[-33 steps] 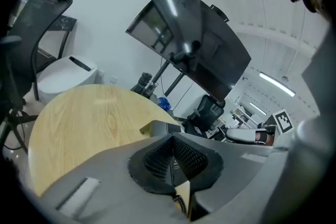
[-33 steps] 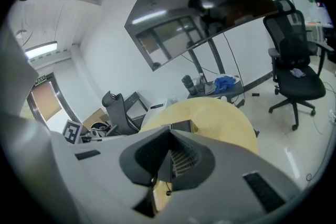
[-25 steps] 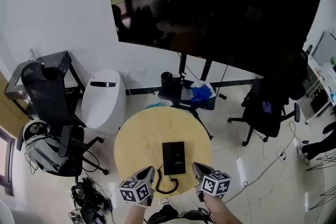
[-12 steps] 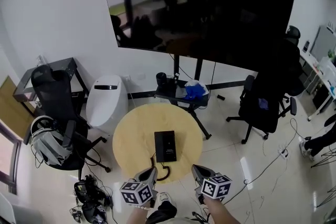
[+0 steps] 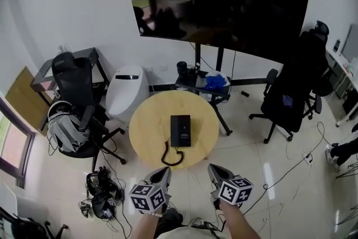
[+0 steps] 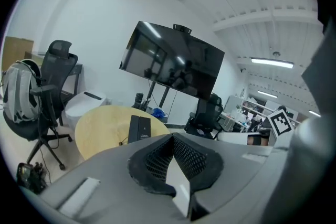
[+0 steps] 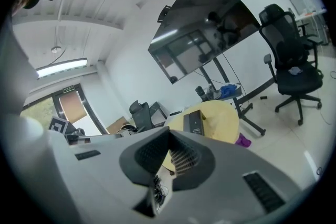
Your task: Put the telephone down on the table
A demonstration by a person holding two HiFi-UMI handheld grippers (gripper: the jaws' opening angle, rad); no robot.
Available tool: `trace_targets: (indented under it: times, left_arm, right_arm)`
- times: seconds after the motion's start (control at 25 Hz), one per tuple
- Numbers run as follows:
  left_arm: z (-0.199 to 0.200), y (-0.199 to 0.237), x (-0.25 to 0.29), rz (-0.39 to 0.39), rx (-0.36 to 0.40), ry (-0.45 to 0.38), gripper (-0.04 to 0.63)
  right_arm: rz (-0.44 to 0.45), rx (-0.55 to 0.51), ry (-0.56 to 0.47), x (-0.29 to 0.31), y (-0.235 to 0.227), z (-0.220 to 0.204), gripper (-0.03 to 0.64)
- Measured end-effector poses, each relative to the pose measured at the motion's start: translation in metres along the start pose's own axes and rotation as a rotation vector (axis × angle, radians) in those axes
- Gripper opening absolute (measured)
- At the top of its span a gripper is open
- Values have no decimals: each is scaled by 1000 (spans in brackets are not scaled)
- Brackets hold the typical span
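The black telephone [image 5: 180, 130] lies flat on the round yellow table [image 5: 148, 131], with its coiled cord [image 5: 172, 156] hanging over the near rim. Both grippers hover over the floor, short of the table and apart from it. My left gripper [image 5: 161, 174] is shut with nothing in it, and so is my right gripper [image 5: 214, 171]. In the left gripper view the jaws [image 6: 171, 137] meet at their tips, with the telephone [image 6: 139, 127] and table [image 6: 100, 124] well beyond. In the right gripper view the tips [image 7: 168, 132] also touch, and the telephone [image 7: 195, 121] is far off.
A large dark screen [image 5: 224, 3] on a stand rises behind the table, with a small trolley [image 5: 202, 87] at its foot. At the left are a white rounded unit [image 5: 127, 97] and a black chair with a backpack [image 5: 64, 131]. Another black chair [image 5: 291, 98] stands right. Cables and gear [image 5: 100, 198] lie on the floor.
Both grippers have drawn back from the table's near edge to over the floor, staying shut. The telephone has stayed on the table.
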State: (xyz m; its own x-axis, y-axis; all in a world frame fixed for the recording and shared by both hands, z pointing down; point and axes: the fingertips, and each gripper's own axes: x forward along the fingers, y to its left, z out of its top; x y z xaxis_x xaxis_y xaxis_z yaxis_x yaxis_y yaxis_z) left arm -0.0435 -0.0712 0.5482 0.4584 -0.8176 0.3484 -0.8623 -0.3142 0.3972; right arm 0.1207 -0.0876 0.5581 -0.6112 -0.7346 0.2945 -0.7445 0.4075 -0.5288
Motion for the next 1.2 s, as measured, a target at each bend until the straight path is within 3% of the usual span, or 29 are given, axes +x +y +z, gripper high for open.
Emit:
trace_targets:
  times: [0.32, 0.52, 0.68, 1.2]
  left_arm:
    - [-7, -1, -23, -15, -5, 4, 0]
    - [2, 4, -29, -44, -16, -6, 0]
    - [6, 16, -34, -24, -11, 5, 0]
    - [7, 26, -38, -51, -24, 10, 0]
  right_arm:
    - [-67, 43, -7, -11, 13, -19, 12]
    - [-88, -14, 17, -6, 33, -23, 12]
    - [-97, -69, 29, -1, 49, -25, 12]
    - [-113, -126, 46, 3, 73, -32, 12]
